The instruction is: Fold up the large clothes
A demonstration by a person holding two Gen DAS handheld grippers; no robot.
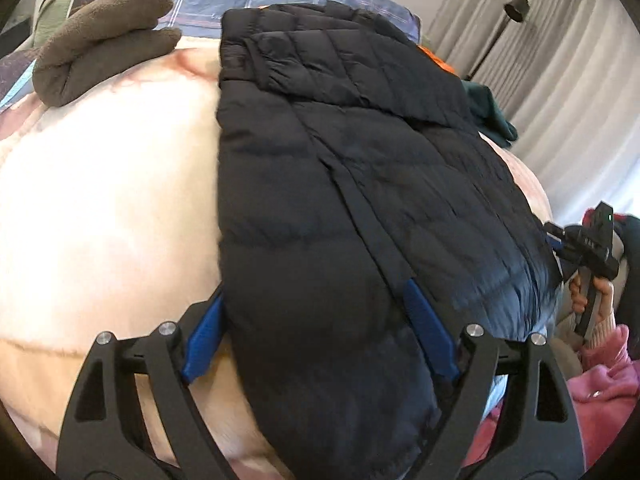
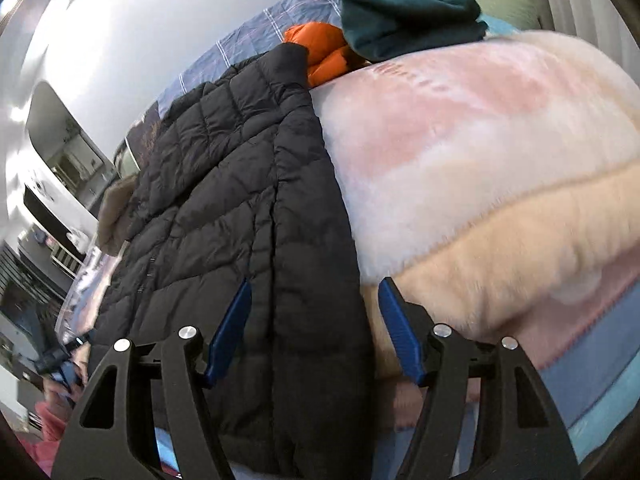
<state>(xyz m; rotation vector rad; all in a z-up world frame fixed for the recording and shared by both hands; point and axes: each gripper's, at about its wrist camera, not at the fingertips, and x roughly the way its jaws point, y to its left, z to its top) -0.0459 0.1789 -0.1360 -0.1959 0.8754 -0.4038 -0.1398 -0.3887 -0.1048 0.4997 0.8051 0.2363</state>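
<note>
Pink blanket [image 1: 100, 184] under black jacket [image 1: 340, 220] (unlabelled)

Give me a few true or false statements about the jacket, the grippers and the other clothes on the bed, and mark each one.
1. The black puffer jacket lies on a fuzzy cream blanket. True.
2. The left gripper is clamped shut. False: its jaws stand open astride the jacket's hem.
3. A brown fleece sits folded beyond the jacket. True.
4. The orange garment lies on top of the teal one. False: the teal one rests on it.
</note>
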